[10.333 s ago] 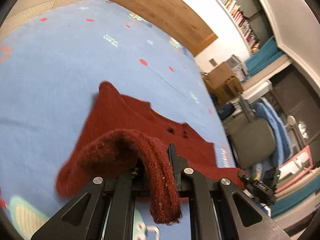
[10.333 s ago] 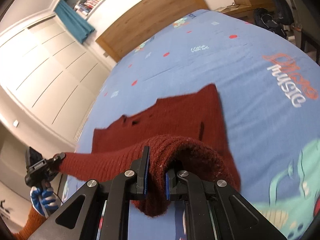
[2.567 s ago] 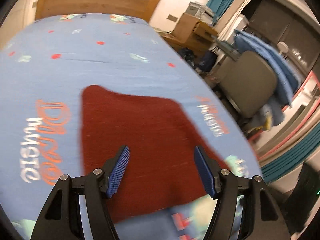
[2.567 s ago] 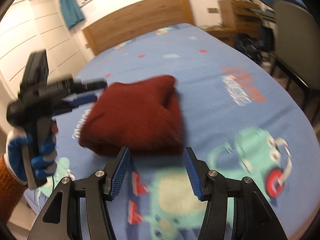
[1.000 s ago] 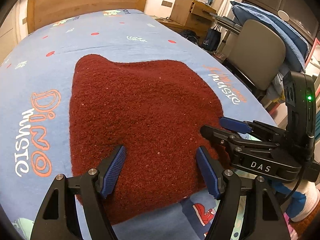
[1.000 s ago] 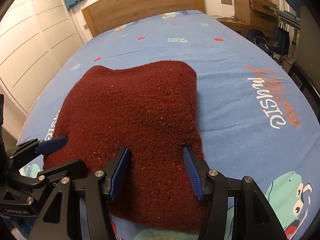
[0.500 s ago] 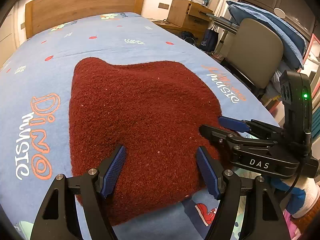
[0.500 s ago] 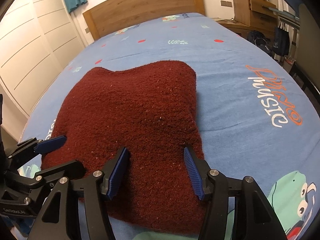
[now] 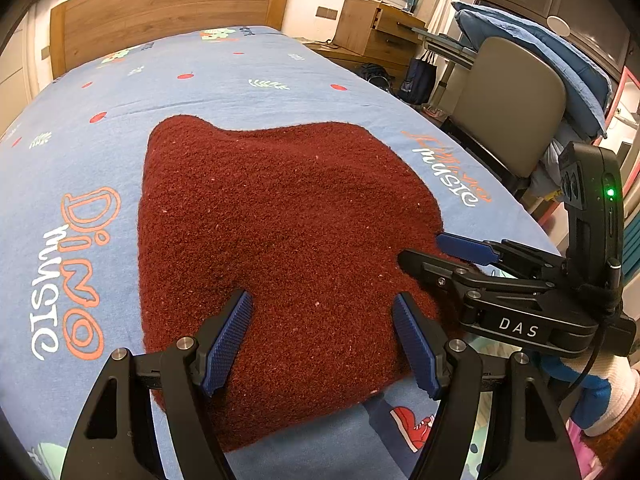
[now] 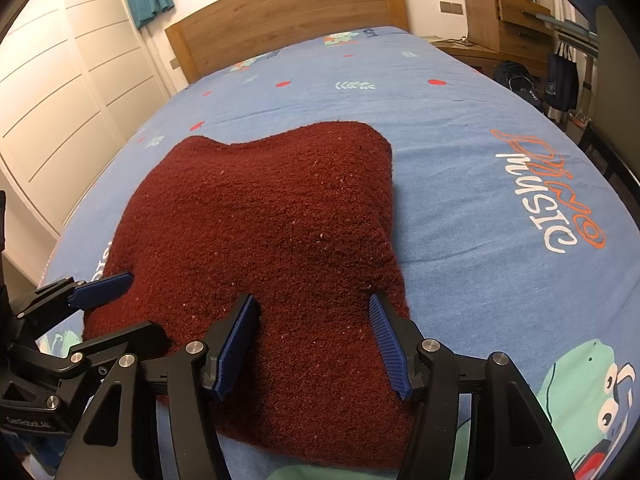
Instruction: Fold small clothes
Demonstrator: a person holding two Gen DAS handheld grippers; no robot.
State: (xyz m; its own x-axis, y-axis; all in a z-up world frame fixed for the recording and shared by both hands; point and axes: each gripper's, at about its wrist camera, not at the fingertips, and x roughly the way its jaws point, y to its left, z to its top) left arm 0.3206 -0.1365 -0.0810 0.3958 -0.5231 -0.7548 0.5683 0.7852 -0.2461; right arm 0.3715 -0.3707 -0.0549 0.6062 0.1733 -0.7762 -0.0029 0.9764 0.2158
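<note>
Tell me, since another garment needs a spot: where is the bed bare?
Bare sheet runs right of the folded red sweater around the "Dino music" print, and beyond it toward the headboard. The near edge is crowded by the left gripper and right gripper.

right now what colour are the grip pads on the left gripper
Blue, ribbed pads on black fingers; clearest in the left wrist view.

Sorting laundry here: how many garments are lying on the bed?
1: a dark red sweater, folded, in the middle of the blue bedspread. Nothing else lies on it in view.
</note>
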